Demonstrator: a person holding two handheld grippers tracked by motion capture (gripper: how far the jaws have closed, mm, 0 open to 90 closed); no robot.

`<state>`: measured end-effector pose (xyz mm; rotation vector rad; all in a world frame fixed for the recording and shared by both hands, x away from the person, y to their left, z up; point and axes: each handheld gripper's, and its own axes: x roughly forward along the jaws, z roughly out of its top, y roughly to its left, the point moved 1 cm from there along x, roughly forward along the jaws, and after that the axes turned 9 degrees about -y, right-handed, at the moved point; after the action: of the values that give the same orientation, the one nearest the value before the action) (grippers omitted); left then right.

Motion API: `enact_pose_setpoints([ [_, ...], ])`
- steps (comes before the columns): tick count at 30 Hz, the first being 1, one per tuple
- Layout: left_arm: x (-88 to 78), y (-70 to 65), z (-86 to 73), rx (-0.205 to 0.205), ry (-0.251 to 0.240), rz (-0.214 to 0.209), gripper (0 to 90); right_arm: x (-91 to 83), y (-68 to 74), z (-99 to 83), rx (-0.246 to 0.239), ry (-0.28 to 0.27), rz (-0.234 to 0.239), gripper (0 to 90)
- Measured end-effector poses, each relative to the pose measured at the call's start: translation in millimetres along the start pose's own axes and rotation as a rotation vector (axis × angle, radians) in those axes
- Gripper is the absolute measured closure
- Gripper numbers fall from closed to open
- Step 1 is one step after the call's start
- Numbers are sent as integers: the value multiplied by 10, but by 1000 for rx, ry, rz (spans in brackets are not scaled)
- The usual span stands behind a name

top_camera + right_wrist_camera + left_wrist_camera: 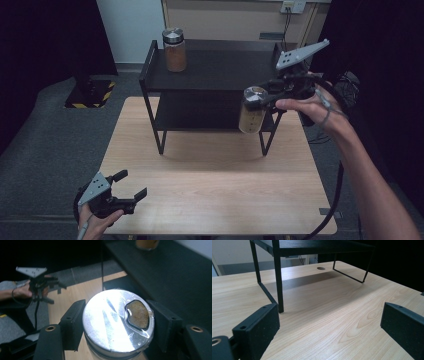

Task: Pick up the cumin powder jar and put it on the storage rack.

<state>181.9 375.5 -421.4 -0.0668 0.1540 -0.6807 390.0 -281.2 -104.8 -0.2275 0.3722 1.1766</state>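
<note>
High view: right claw (261,98) pinches jar (251,111) upright, w/ rack's top shelf (220,67) just far-left; left claw (131,186) spread, idle.

Both grippers black w/ blocky matte jaws. Left gripper (129,189) and right gripper (260,97) each carry a grey three-cornered plate w/ small holes; black cable trails. Forearms bare, no sleeves.

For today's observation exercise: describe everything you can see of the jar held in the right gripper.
The jar is a clear cylinder of brownish powder with a shiny silver lid that has a small window. It hangs upright, clamped at the lid between the right gripper jaws, off the table beside the black shelf.
</note>
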Motion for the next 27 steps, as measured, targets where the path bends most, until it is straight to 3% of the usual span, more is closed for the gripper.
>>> enact_pose_setpoints([
  [8, -2, 8, -1, -1, 0, -1, 11, -95, -98, 349, 2, -13, -64, 352],
  [16, -3, 13, -4, -4, -1, 0, 11, -41, -196, 567, 19, 1, -124, 352],
  [22, -1, 20, -3, -3, 2, -1, 11, 84, -280, 653, 60, 9, -213, 352],
  [27, -2, 25, -4, -5, 3, -1, 12, 183, -352, 682, 97, -2, -325, 353],
])
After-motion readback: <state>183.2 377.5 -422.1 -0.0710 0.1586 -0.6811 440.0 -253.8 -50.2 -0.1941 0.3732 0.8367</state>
